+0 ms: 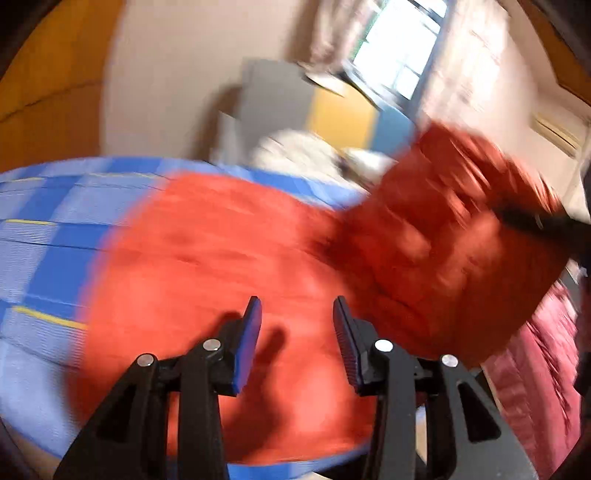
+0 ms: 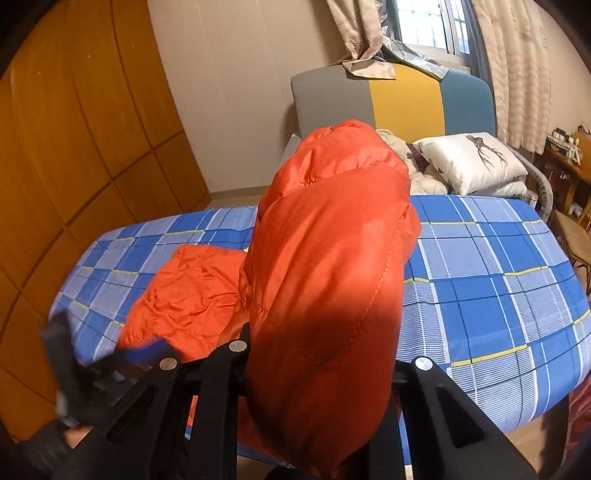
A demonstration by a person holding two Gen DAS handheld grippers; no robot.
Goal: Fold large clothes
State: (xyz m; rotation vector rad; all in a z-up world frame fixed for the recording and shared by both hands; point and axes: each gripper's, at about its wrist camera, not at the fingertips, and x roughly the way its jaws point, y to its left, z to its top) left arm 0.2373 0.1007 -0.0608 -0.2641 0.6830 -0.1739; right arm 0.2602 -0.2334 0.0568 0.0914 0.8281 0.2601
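Observation:
An orange puffy jacket (image 1: 221, 266) lies spread on a bed with a blue plaid sheet (image 1: 44, 229). My left gripper (image 1: 297, 314) is open and empty, hovering just above the flat part of the jacket; the view is motion-blurred. My right gripper (image 2: 317, 354) is shut on a thick fold of the jacket (image 2: 332, 258) and holds it lifted above the sheet (image 2: 498, 280). The raised fold hides the right gripper's fingertips. In the left wrist view the lifted part (image 1: 461, 229) hangs at the right with the right gripper (image 1: 535, 221) on it. The left gripper shows blurred in the right wrist view (image 2: 110, 365).
A grey, yellow and blue headboard (image 2: 391, 99) stands at the far end with a white pillow (image 2: 472, 162) and rumpled bedding. Wooden wardrobe panels (image 2: 74, 166) line the left. A curtained window (image 2: 432, 26) is behind. A dark red garment (image 1: 535, 387) lies at the right.

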